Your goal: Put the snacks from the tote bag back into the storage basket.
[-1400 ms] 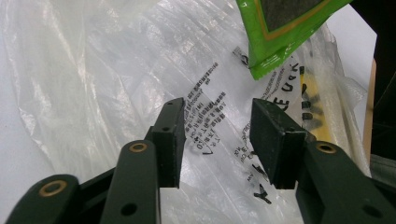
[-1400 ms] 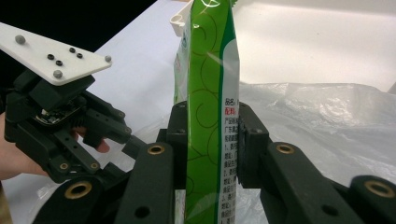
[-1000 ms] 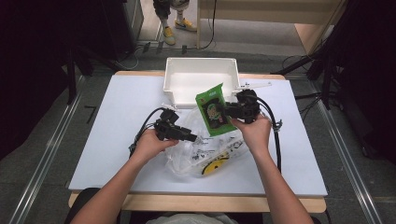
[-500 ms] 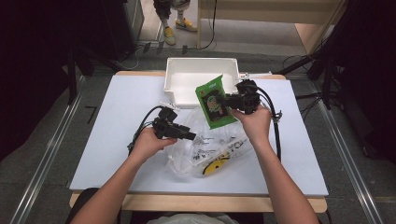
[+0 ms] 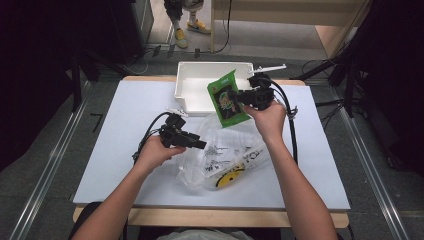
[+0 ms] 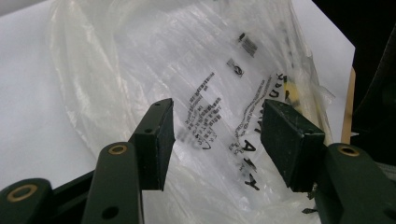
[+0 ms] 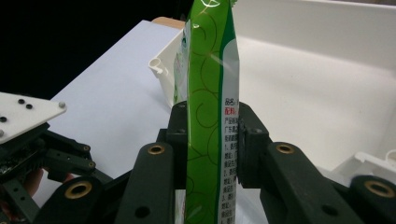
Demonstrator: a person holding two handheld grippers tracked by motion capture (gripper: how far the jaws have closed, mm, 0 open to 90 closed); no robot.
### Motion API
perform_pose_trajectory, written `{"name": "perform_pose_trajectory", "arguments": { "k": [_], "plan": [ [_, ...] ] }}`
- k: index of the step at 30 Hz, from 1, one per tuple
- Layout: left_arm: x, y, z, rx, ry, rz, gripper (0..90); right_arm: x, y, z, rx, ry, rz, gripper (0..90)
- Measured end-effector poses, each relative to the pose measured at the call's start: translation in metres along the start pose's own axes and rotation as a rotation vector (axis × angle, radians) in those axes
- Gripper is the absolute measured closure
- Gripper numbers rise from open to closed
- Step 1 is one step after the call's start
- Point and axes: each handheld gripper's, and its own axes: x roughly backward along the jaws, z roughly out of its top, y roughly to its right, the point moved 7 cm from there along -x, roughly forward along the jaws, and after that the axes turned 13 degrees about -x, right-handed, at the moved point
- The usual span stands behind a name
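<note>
I am gripping the green packet [image 7: 212,116] edge-on in my right gripper [image 5: 239,96], both pads pressing its flat sides, and I am holding it off the table at the near rim of the white bin [image 5: 187,85]. My left gripper [image 5: 202,145] is sitting just at the left edge of the clear plastic bag [image 6: 219,60], which is lying crumpled on the white table [image 5: 125,115]. Its jaws have just been opening and are standing apart now, with the bag's printed film showing between them but not pinched.
</note>
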Motion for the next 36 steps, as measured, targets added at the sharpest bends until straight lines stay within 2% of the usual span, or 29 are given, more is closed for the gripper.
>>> {"name": "perform_pose_trajectory", "arguments": {
  "k": [2, 3, 4, 5, 7, 9, 11, 12, 15, 18, 20, 24, 31, 36],
  "plan": [
    [0.007, 0.007, 0.002, -0.003, -0.008, 0.005, 45.7, -0.005, 0.002, 0.01, -0.015, 0.016, -0.012, 73.6],
    [0.013, 0.012, 0.003, -0.032, 0.012, 0.001, 46.1, -0.008, 0.002, 0.016, -0.04, 0.025, 0.001, 73.7],
    [0.018, 0.015, 0.003, -0.052, 0.034, 0.002, 45.7, -0.012, 0.0, 0.03, -0.082, 0.049, 0.036, 73.7],
    [0.021, 0.014, 0.003, -0.068, 0.044, 0.005, 45.8, -0.016, -0.003, 0.041, -0.097, 0.079, 0.051, 73.8],
    [0.027, 0.008, 0.001, -0.042, 0.058, 0.004, 45.2, -0.024, -0.005, 0.054, -0.102, 0.083, 0.041, 73.8],
    [0.028, 0.003, -0.002, -0.022, 0.054, -0.006, 44.7, -0.035, -0.002, 0.064, -0.092, 0.073, 0.004, 73.8],
    [0.03, -0.002, -0.005, -0.013, 0.054, -0.004, 44.9, -0.049, 0.008, 0.074, -0.123, 0.079, -0.02, 73.9],
    [0.03, -0.003, -0.006, -0.009, 0.059, -0.007, 44.9, -0.049, 0.008, 0.074, -0.123, 0.079, -0.02, 73.9],
    [0.03, -0.007, -0.006, 0.012, 0.065, -0.015, 44.8, -0.055, 0.013, 0.077, -0.112, 0.081, -0.059, 73.9],
    [0.03, -0.008, -0.009, -0.005, 0.048, 0.0, 44.8, -0.063, 0.015, 0.078, -0.115, 0.07, -0.071, 73.9],
    [0.031, -0.009, -0.009, 0.015, 0.056, -0.001, 44.8, -0.067, 0.015, 0.078, -0.101, 0.062, -0.082, 73.9],
    [0.031, -0.009, -0.01, 0.006, 0.048, 0.008, 44.6, -0.071, 0.017, 0.078, -0.104, 0.064, -0.086, 73.9],
    [0.03, -0.009, -0.011, 0.003, 0.042, 0.007, 44.6, -0.082, 0.03, 0.078, -0.119, 0.071, -0.106, 73.9],
    [0.03, -0.012, -0.013, 0.009, 0.035, 0.01, 44.4, -0.092, 0.038, 0.081, -0.099, 0.047, -0.141, 73.9]
  ]
}}
